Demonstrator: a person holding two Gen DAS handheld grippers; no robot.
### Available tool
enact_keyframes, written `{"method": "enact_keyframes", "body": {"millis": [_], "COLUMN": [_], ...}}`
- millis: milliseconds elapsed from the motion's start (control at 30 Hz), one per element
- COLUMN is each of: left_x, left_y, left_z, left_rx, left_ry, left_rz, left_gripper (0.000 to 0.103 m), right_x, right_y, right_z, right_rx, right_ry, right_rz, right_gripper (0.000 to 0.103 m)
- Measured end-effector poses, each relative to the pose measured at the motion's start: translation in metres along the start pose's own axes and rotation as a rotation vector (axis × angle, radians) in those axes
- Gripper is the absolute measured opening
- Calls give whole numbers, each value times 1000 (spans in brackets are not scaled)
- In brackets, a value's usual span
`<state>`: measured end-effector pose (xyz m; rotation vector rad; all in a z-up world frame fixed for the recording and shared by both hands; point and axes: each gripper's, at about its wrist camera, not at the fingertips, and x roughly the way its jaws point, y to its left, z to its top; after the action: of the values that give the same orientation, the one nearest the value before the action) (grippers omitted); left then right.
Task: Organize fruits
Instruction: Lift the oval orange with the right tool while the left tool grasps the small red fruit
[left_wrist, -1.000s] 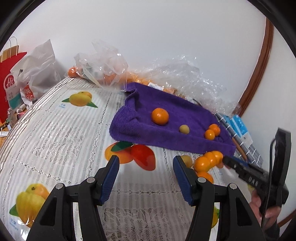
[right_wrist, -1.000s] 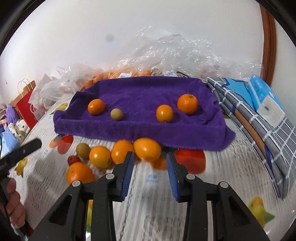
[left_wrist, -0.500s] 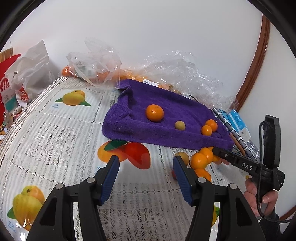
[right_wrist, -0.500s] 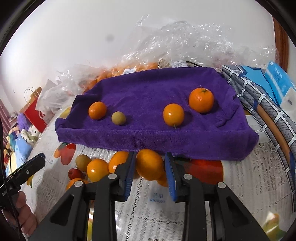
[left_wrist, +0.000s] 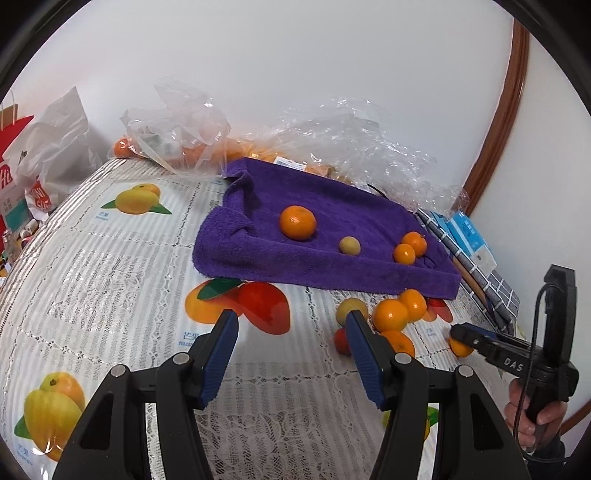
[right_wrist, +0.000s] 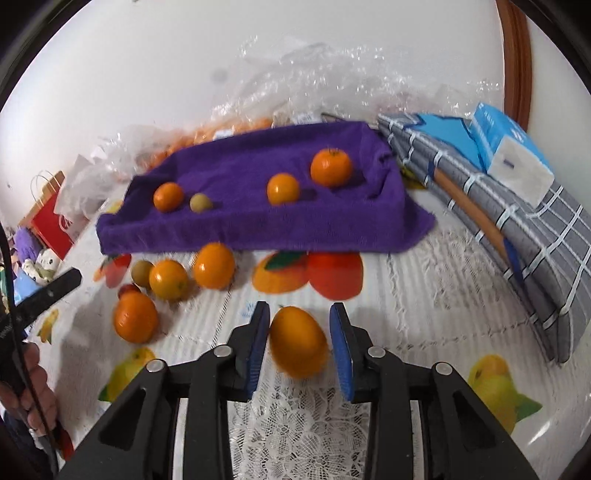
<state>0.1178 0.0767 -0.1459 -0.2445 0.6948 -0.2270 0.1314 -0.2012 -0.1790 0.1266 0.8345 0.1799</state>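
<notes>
Fruit-print tablecloth (right_wrist: 424, 295), right gripper (right_wrist: 299, 334) jaws around an orange (right_wrist: 298, 341), left gripper (left_wrist: 291, 354) jaws apart.

I see an oval orange fruit (right_wrist: 298, 346) between my right tongs' (right_wrist: 299, 338) pads; ahead of them four fruits sit spaced on the purple towel (right_wrist: 236, 225), five loose ones (right_wrist: 173, 280) ahead-left.

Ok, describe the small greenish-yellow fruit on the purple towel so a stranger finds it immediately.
Start at the purple towel spread near the wall. Four fruits sit on it; the small greenish-yellow fruit lies just right of the leftmost orange. It is the smallest and the only one not orange.
</notes>
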Motion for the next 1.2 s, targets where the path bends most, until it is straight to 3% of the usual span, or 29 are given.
{"method": "enact_keyframes", "body": {"millis": [233, 433, 667, 933, 1200], "left_x": [4, 7, 30, 47, 53], "left_y": [1, -11, -37, -60, -62], "left_z": [-1, -5, -8, -5, -4], "left_rx": [-11, 39, 148, 232, 238], "left_ry": [27, 64, 167, 196, 217], "left_rz": [-23, -61, -7, 49, 82], "left_gripper": [58, 58, 53, 53, 33], "right_x": [4, -14, -26, -22, -22], "right_y": [15, -1, -12, -15, -21], "right_z": [-9, -20, -26, -24, -24], "right_rx": [-84, -4, 42, 62, 94], "right_ry": [24, -12, -35, -27, -36], "right_rz": [-73, -97, -98, -40, -18], "right_gripper": [33, 33, 33, 33, 33]}}
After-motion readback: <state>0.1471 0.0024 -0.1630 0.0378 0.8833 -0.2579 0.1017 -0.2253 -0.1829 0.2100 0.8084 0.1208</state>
